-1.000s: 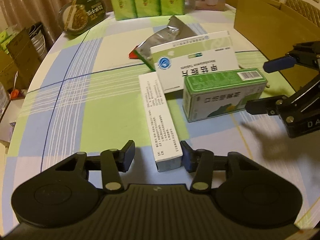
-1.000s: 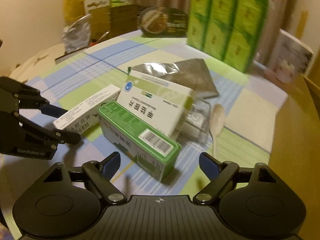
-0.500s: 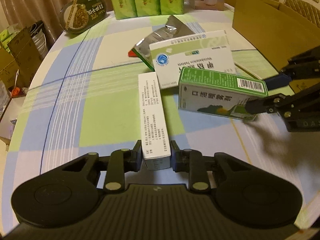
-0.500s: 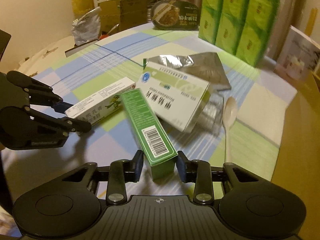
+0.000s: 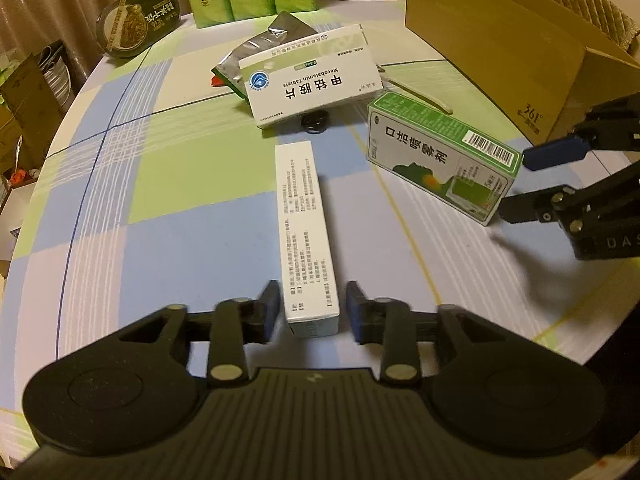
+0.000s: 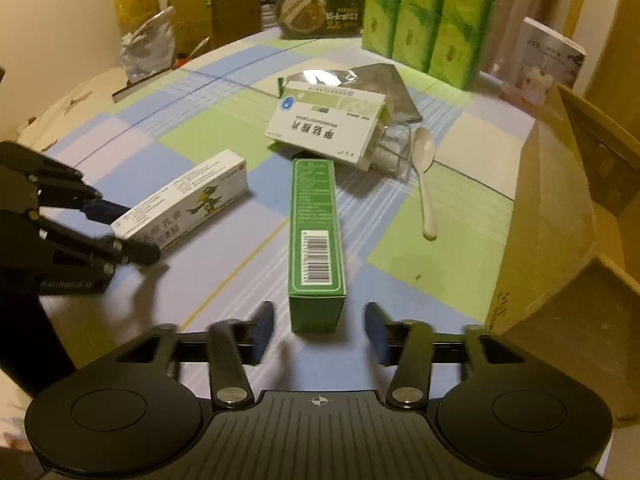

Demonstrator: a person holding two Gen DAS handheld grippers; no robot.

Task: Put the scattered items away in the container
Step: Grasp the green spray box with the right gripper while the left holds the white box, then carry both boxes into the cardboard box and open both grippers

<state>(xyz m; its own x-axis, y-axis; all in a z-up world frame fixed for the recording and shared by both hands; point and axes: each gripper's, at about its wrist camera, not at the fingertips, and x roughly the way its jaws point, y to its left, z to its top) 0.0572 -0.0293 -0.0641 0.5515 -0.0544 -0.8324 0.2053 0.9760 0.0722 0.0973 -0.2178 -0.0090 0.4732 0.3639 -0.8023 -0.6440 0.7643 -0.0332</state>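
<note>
Cardboard cartons numbered three on the checked worktop (image 5: 168,184): long white box (image 5: 306,236) between the left hand-held gripper (image 5: 312,310)'s parted fingers, green box (image 6: 316,236) between the right hand-held gripper (image 6: 320,330)'s parted fingers, neither gripped; flat tablet box (image 5: 312,80) beyond.

A: How do our grippers stand?
B: Our left gripper (image 5: 312,312) sits low, jaws parted with gaps either side. Our right gripper (image 6: 320,330) is spread wider, level and pointing forward.

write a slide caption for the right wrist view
Right tool open around the near end of a green box on the checkered tablecloth, cardboard box at right, left tool by a white box.
</note>
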